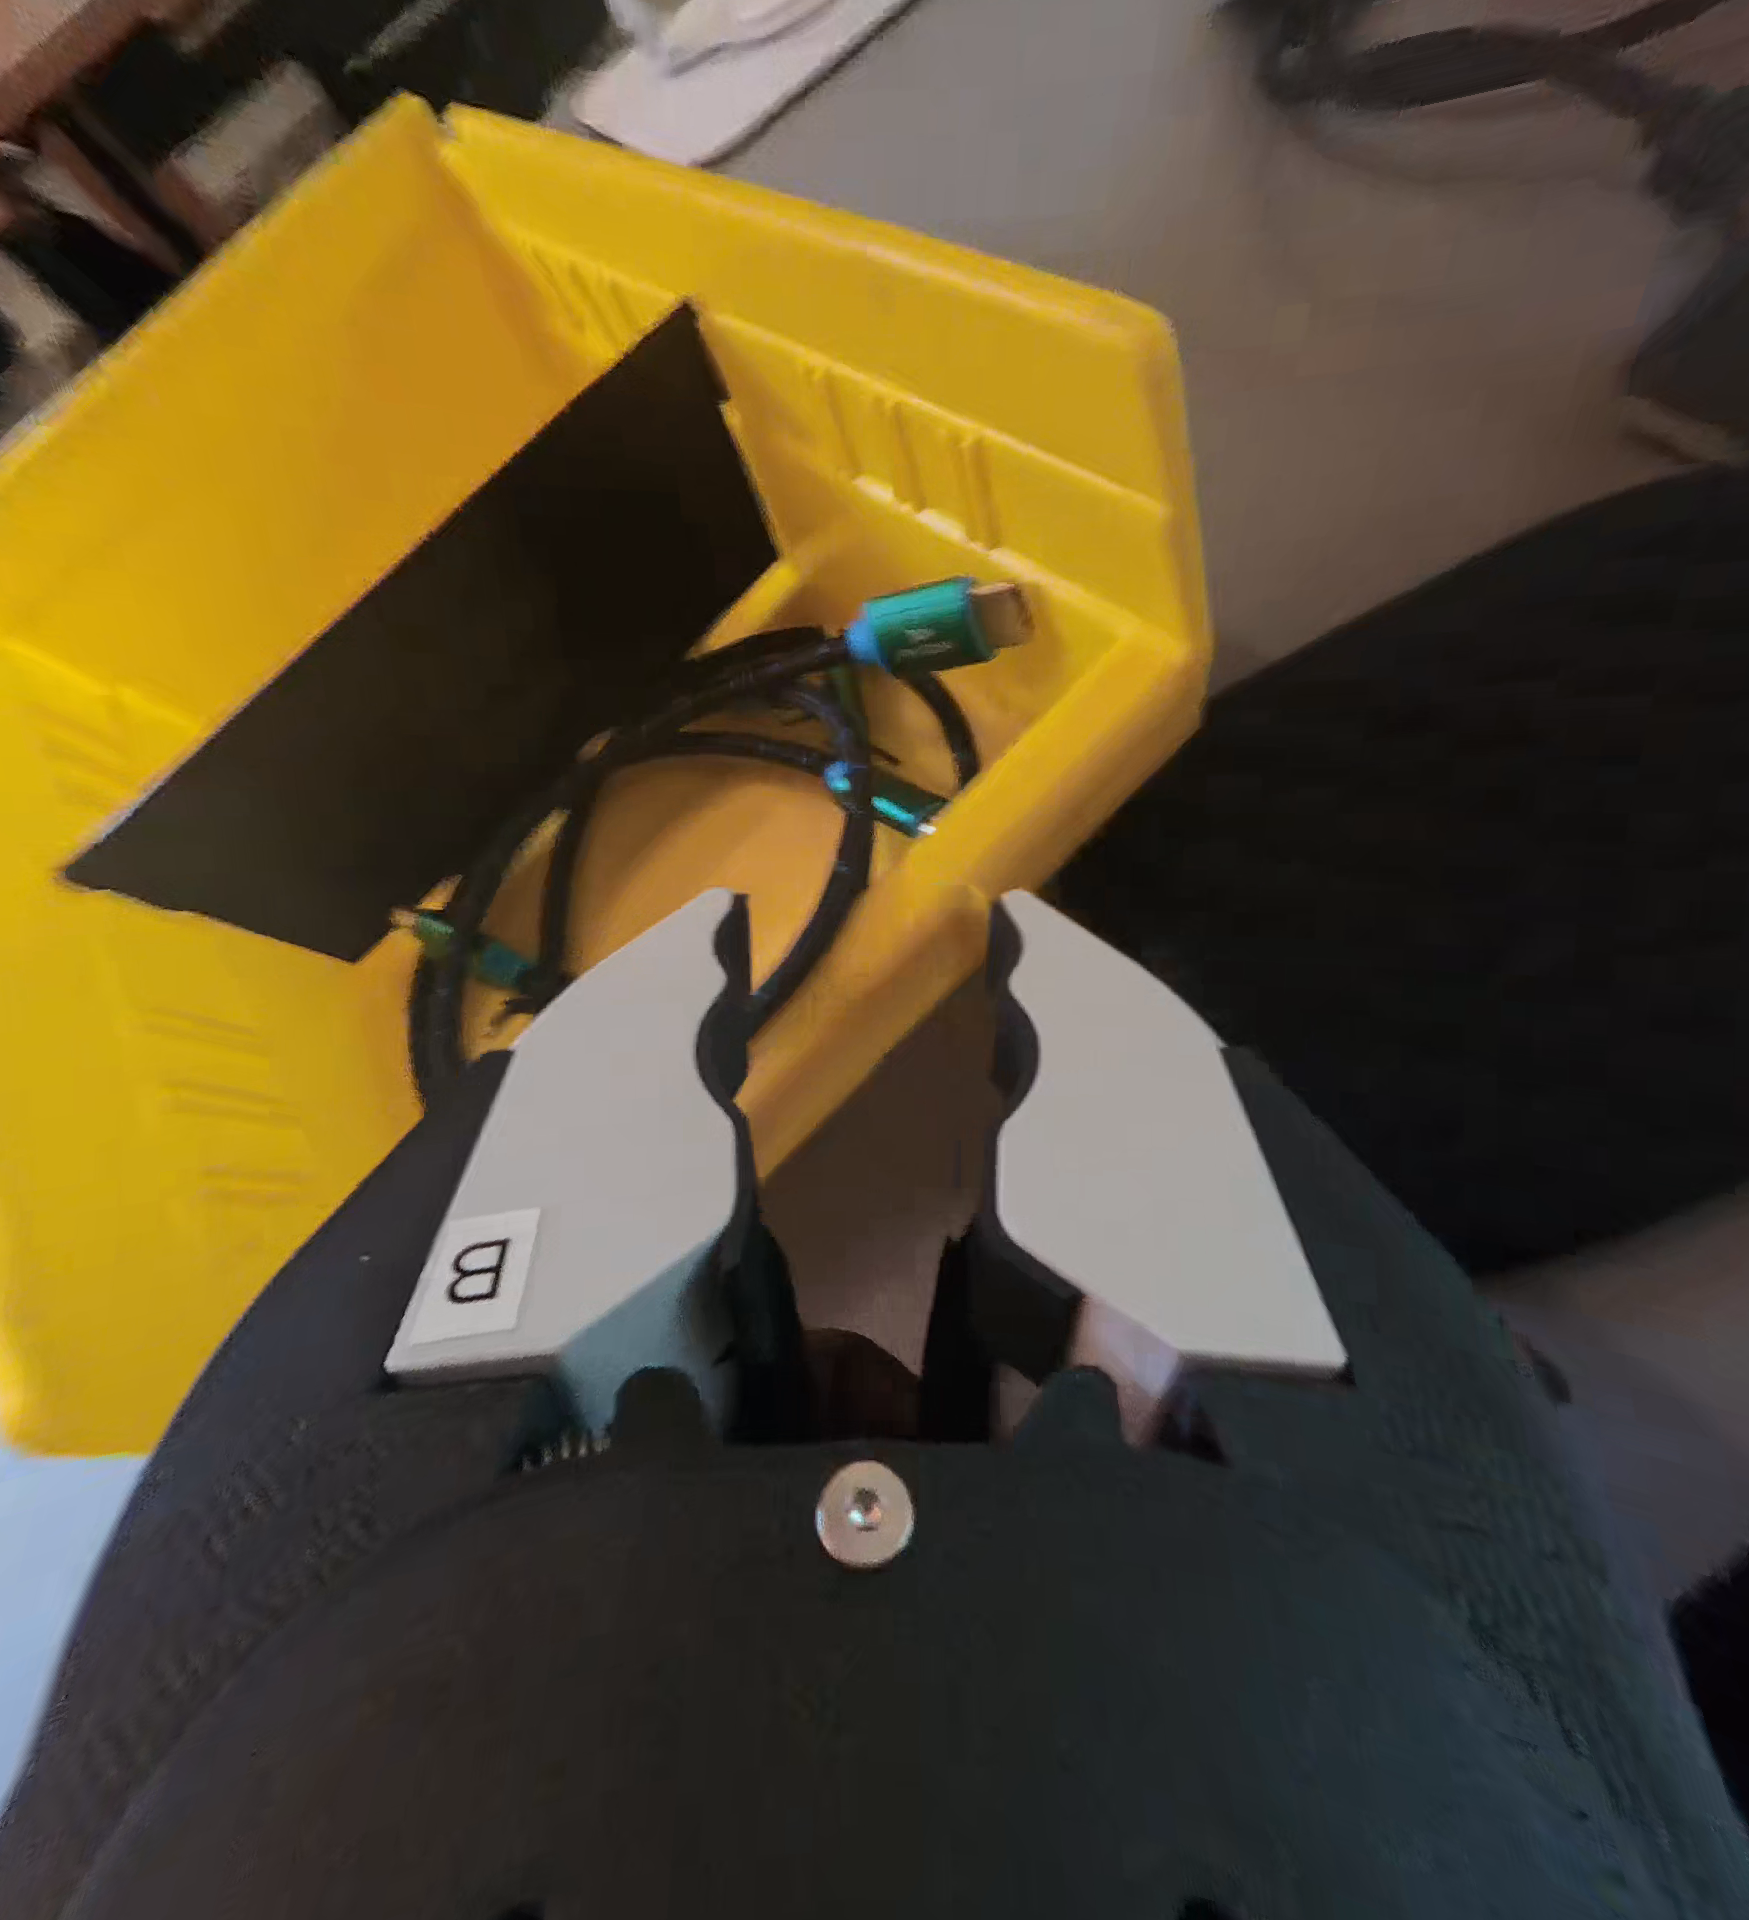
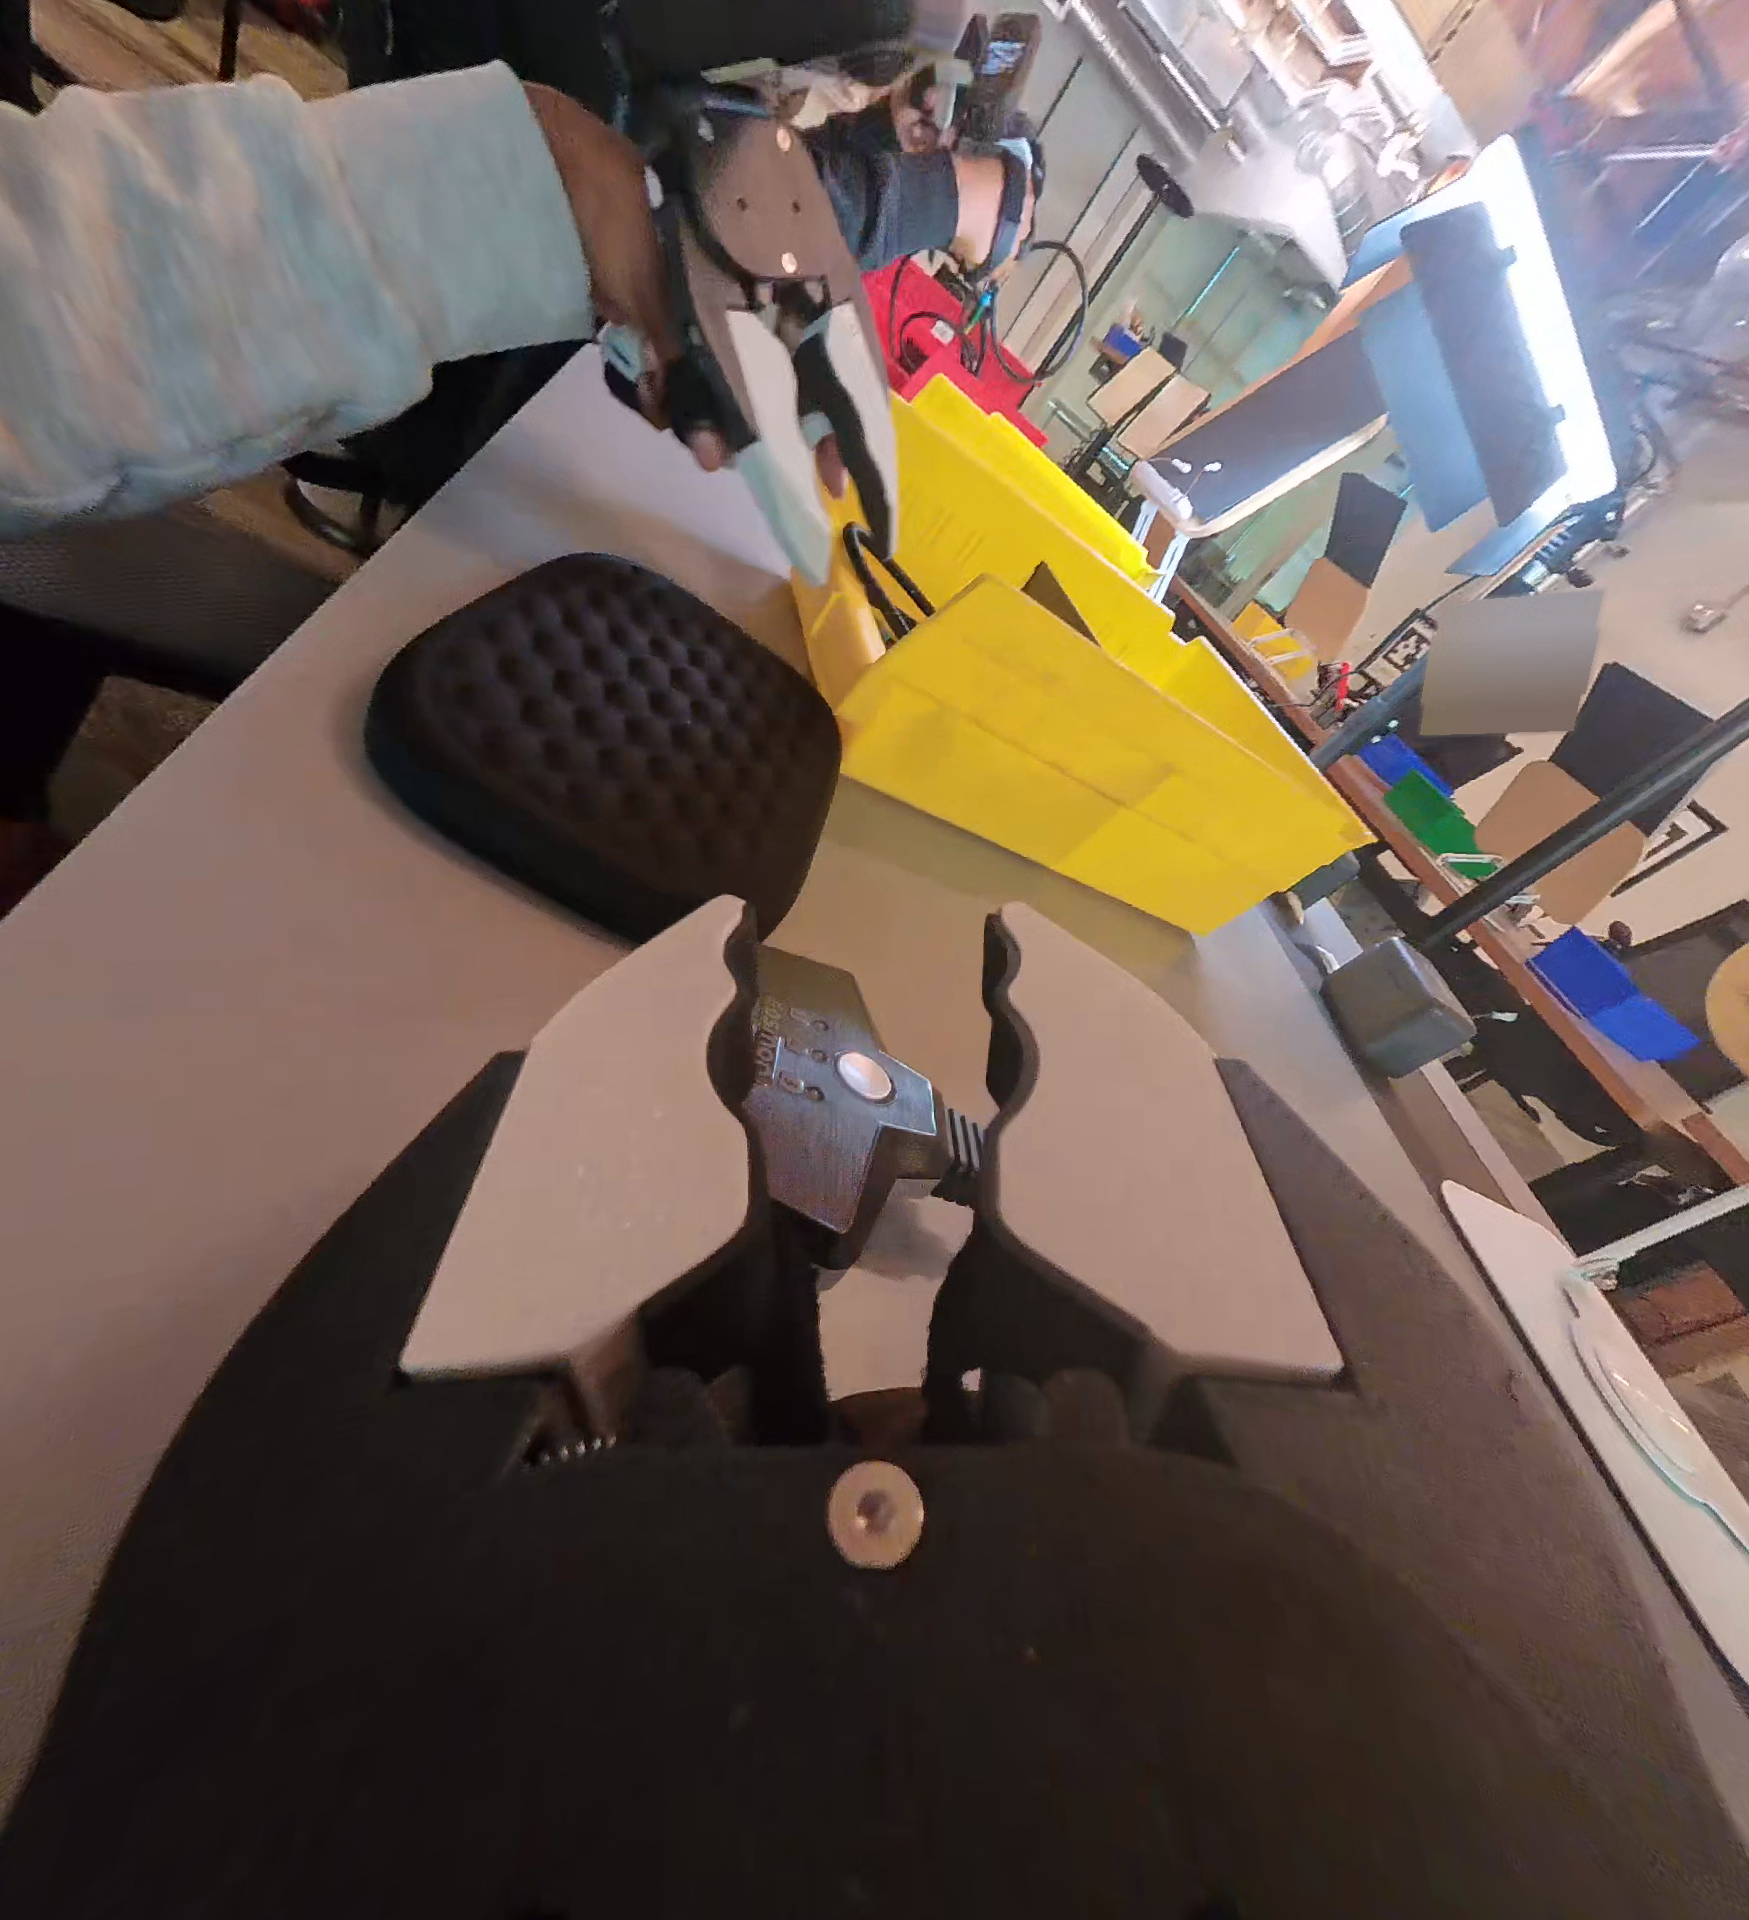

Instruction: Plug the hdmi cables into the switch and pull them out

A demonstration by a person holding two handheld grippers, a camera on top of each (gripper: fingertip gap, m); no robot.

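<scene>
My right gripper is shut on the black HDMI switch, which has a silver button. It holds the switch tilted, low over the grey table. A yellow bin with a black divider holds coiled black HDMI cables with teal plugs. My left gripper is open over the bin's near rim. A cable loop runs between its fingers and touches the left one. It also shows in the right wrist view, above the bin.
A black dimpled pad lies on the table beside the bin, and also shows in the left wrist view. More yellow bins and a red one stand behind. A white plate sits at the table's right edge.
</scene>
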